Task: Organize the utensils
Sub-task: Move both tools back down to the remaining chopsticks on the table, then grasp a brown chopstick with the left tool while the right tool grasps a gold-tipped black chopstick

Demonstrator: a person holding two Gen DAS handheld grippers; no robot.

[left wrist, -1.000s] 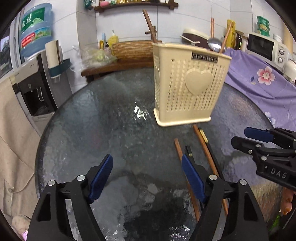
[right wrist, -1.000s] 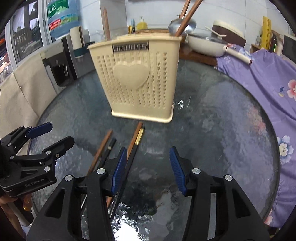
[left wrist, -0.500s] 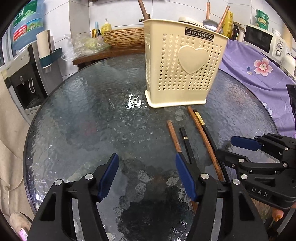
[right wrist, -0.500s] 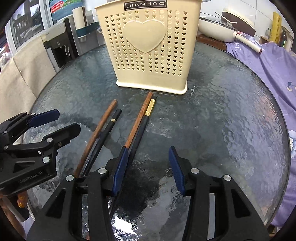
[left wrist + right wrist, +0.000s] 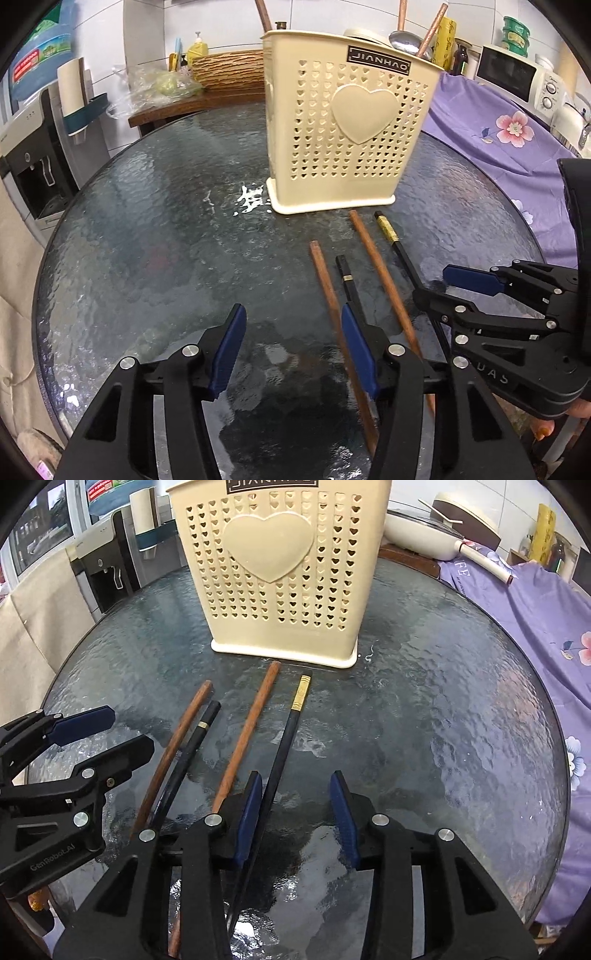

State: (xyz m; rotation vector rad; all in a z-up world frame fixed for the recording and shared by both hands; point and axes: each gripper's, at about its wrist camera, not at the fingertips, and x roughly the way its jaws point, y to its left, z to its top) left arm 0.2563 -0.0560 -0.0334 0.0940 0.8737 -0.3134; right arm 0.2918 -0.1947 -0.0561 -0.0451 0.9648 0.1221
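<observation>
- A round table of dark rippled glass is filling both views, with white tiled wall behind, a water dispenser to the left and purple flowered cloth to the right.
- A cream utensil holder pierced with small hearts is standing upright on the glass, handles poking out of its top.
- Four chopsticks are lying flat just in front of it: two brown wooden chopsticks and two black chopsticks, one gold-tipped.
- The left gripper is hovering with fingers apart, empty.
- The right gripper is likewise spread, the gold-tipped stick running beside its left finger.
</observation>
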